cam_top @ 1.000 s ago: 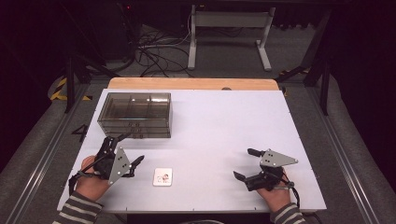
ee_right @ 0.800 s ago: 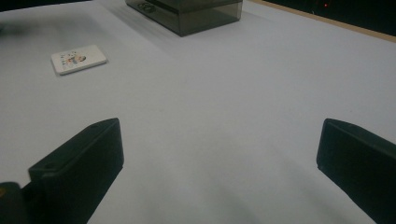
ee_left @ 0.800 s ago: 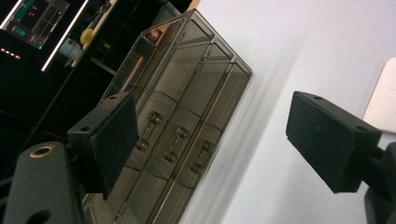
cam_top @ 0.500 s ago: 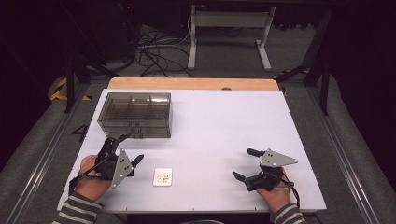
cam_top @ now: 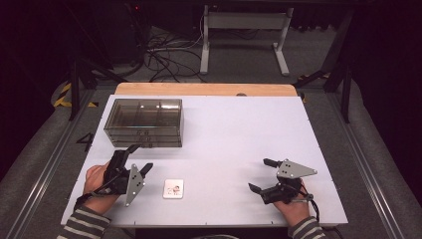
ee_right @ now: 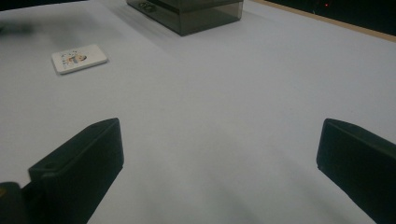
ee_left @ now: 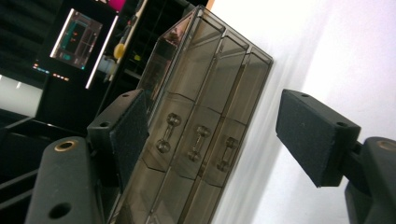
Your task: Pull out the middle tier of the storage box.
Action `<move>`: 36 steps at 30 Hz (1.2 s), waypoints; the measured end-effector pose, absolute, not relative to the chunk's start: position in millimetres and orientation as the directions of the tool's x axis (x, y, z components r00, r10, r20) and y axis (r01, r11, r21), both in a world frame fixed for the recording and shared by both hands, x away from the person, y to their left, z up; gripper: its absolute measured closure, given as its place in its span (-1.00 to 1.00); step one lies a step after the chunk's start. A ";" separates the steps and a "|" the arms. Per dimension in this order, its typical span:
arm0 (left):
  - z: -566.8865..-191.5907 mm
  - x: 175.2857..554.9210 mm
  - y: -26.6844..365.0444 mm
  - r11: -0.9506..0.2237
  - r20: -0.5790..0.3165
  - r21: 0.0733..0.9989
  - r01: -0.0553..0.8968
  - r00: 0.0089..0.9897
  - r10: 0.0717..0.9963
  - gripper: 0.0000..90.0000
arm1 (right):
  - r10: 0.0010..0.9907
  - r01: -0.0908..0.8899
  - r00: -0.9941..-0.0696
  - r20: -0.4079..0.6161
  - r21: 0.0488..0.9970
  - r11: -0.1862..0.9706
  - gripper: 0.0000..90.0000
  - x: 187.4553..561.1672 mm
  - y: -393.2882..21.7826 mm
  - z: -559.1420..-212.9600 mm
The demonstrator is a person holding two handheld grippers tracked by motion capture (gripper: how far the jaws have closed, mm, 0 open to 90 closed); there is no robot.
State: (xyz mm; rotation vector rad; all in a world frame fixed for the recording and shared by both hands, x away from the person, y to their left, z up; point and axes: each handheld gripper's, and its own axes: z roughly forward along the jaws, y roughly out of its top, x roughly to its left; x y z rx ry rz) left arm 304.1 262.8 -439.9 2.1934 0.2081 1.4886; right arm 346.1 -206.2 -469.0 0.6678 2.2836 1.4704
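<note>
Now the left tongs are narrowing, nothing between them, pointing at the drawer box just ahead. Right tongs are resting spread, well apart.

**One digit legible, little else**

A dark "4" is marked on the grey floor strip just off the left edge of the table, level with the smoky drawer box. Farther back along the same strip sits a patch of yellow-and-black hazard striping, a warning mark without words. The small white card near the table's front edge carries a little coloured picture; any lettering on it is too small to read. A glowing screen in the left gripper view shows blurred, unreadable marks.
</note>
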 end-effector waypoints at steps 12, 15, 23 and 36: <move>-453.4 300.0 260.6 -0.903 0.903 0.384 -0.190 0.281 0.325 -0.32 | 0.557 0.201 -0.830 -0.032 0.914 0.353 -0.97 346.4 -206.2 -469.3; -455.8 299.1 260.6 -0.903 0.906 0.384 -0.190 0.263 0.330 -0.31 | 0.558 0.202 -0.830 -0.032 0.914 0.353 -0.97 346.5 -206.2 -469.3; -458.5 297.7 260.4 -0.908 0.921 0.364 -0.206 0.222 0.319 -0.28 | 0.559 0.203 -0.829 -0.031 0.913 0.353 -0.97 346.6 -206.2 -469.4; -458.8 298.8 260.1 -0.921 0.936 0.331 -0.205 0.195 0.293 -0.23 | 0.558 0.202 -0.829 -0.033 0.913 0.354 -0.97 346.5 -206.1 -469.3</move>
